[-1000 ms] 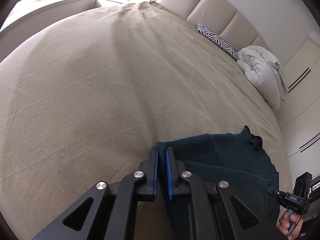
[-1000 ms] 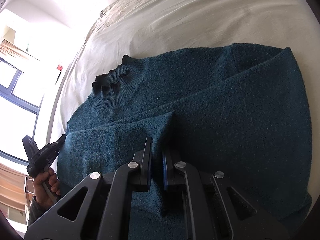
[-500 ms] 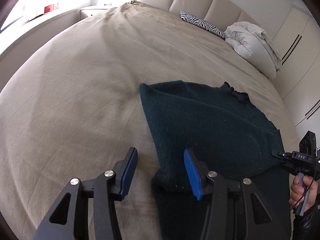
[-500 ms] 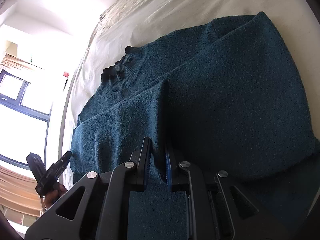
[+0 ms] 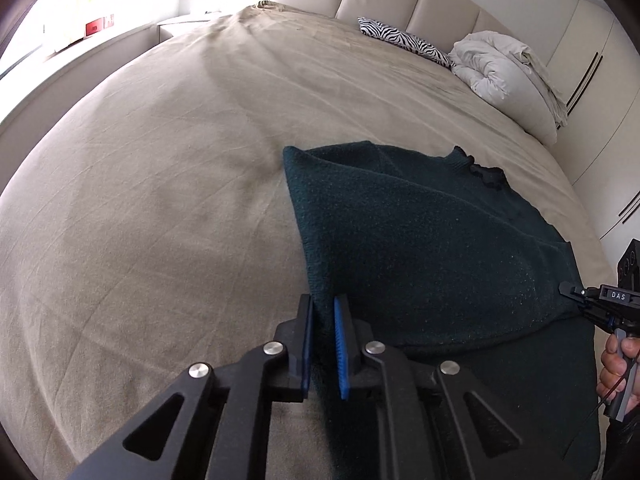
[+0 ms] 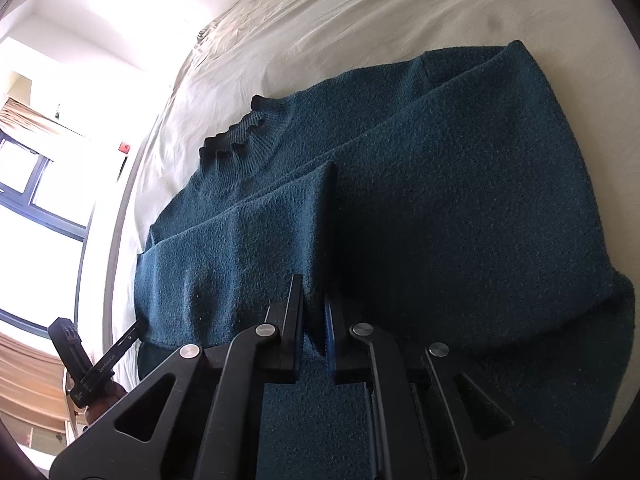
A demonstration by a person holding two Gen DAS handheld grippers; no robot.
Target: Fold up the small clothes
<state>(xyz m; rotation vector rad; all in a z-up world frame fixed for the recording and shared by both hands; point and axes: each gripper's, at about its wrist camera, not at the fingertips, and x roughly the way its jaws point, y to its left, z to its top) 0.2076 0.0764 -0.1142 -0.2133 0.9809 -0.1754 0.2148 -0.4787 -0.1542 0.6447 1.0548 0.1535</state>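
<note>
Since half a second ago my left claw (image 5: 322, 340) went from wide apart to clamped on the teal sweater's (image 5: 420, 248) left folded edge. Right claw (image 6: 314, 324) stays pinched on a raised ridge of the same sweater (image 6: 440, 208). Sweater lies flat on the bed (image 5: 160, 160), long axis running away from me, frilled collar (image 5: 486, 172) pointing toward the headboard (image 5: 420, 0); one side panel is folded over the body. Both claws sit low at the near hem end, fingers aimed along the sweater's length. Right hand (image 5: 616, 364) shows at frame edge.
</note>
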